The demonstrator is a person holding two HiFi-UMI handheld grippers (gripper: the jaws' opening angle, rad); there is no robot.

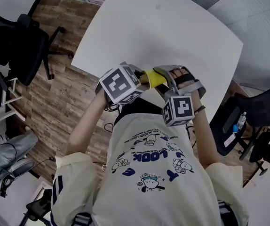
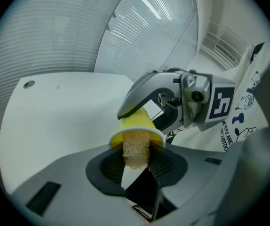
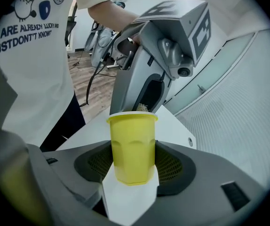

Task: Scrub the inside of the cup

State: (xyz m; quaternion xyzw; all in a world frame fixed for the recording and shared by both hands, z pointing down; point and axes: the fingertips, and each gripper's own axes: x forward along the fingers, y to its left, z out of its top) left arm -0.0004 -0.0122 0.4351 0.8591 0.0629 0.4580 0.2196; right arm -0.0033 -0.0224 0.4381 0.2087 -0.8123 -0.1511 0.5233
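Between the narrowed jaws of the left gripper [image 2: 136, 167] a tan, porous sponge piece [image 2: 136, 147] is pinched, its tip pushed into the mouth of a yellow plastic cup [image 3: 132, 145]. That cup is clamped in the widely spread right gripper [image 3: 132, 168], above the white table's [image 1: 172, 27] near edge.

left gripper [image 1: 136, 82] and right gripper [image 1: 167, 77] meet at the white table [image 1: 172, 27] edge, yellow cup [image 1: 154, 78] between them

Light: bright, even.
Bench [image 1: 172, 32]: white, nearly washed out.
Shadows: soft, faint.
Edges: both gripper views bulge, corners black.
Focus: left gripper [image 2: 136, 161] shell soft near lens.
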